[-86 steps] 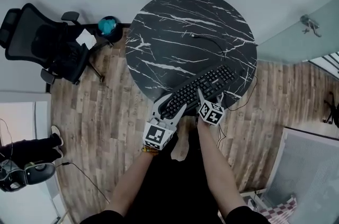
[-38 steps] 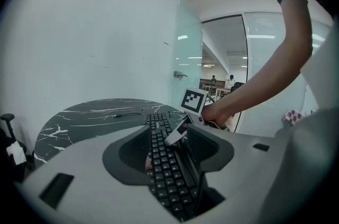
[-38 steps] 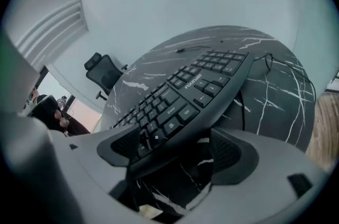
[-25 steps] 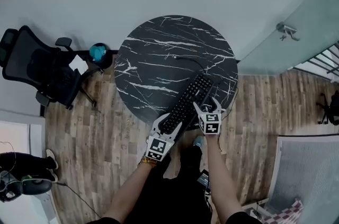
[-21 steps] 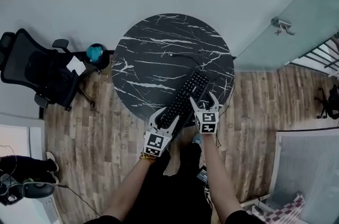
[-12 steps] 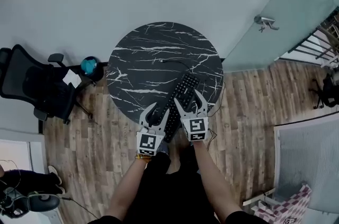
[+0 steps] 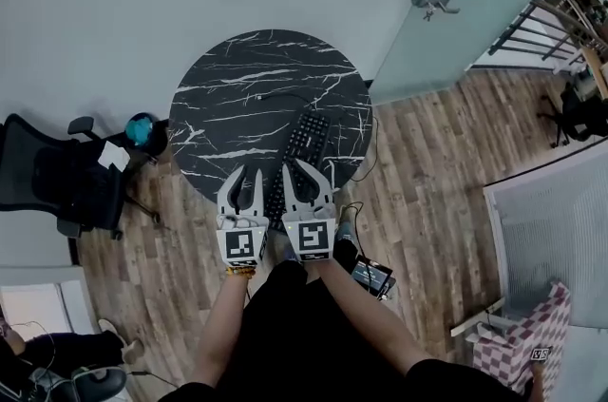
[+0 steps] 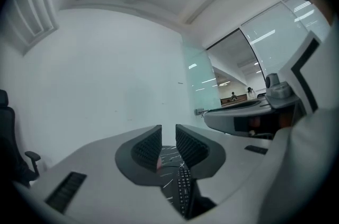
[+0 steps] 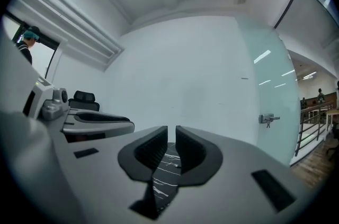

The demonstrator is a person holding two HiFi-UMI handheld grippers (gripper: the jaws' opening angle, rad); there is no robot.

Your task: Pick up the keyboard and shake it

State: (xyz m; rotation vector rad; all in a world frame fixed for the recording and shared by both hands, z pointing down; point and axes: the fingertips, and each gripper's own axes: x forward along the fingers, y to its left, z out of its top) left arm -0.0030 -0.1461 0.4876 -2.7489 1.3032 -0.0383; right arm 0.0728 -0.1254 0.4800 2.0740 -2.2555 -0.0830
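Observation:
The black keyboard (image 7: 297, 146) lies flat on the round black marble table (image 7: 228, 86), near its front right edge. Both grippers hover side by side just short of the keyboard's near end, touching nothing. My left gripper (image 7: 244, 177) is left of that end. In the left gripper view its jaws (image 8: 168, 146) are closing with only a narrow gap and nothing between them, and the keyboard (image 8: 184, 194) shows below. My right gripper (image 7: 304, 174) is at the keyboard's near end. Its jaws (image 9: 171, 143) are also closing, nearly together and empty, over the table (image 9: 164, 175).
A thin cable (image 7: 275, 96) runs across the table behind the keyboard. A black office chair (image 7: 57, 181) and a teal object (image 7: 140, 129) stand to the left. A glass door (image 7: 446, 1) is at the back right. A small device (image 7: 370, 275) lies on the wood floor.
Both grippers have drawn back from the keyboard's near end toward the person, and their jaws have narrowed. The keyboard stays flat on the table. The head view has swung.

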